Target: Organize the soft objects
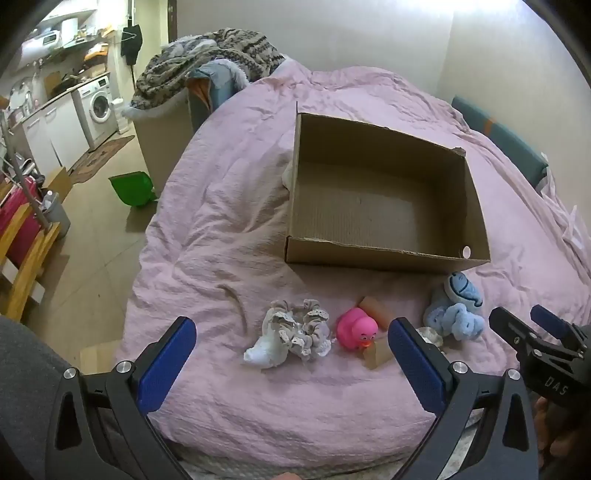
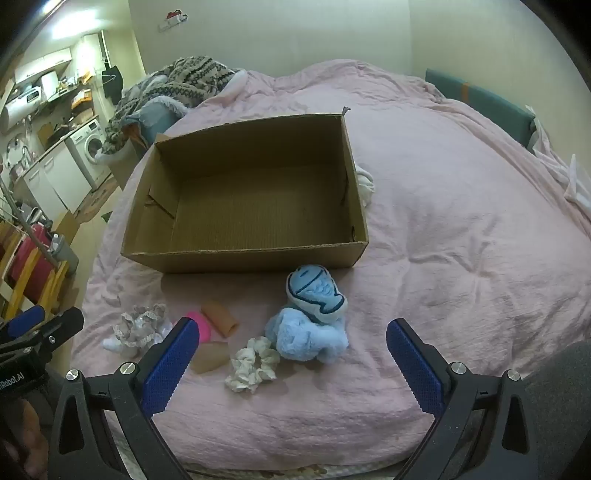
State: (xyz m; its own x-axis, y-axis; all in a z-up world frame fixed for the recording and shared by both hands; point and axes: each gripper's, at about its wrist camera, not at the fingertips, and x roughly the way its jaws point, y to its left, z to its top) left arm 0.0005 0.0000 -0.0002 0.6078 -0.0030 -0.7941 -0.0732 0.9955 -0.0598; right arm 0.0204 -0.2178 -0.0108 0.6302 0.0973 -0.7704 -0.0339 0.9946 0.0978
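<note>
Looks like nothing's packed yet: the cardboard box (image 2: 255, 195) sits bare on the pink bed, both the left gripper (image 1: 291, 354) and right gripper (image 2: 291, 354) hang wide and holding nothing, with the blue plush (image 2: 306, 325), cream scrunchie (image 2: 253, 363), lacy scrunchie (image 1: 295, 332) and pink duck (image 1: 356, 328) lying just in front of the box, so I'd guess the next move is closing on 1 of them.

Pink wrinkled bedspread (image 1: 229, 229) covers the bed you work over. Pale walls (image 1: 332, 33) behind it. At the bed's far left corner, a heap of patterned knit blankets (image 1: 207, 55). To your left, beige floor (image 1: 99, 221), washing machine (image 1: 98, 105), white cabinets (image 1: 55, 129), green bin (image 1: 131, 188). Teal headboard (image 2: 480, 99) along the far right edge.
</note>
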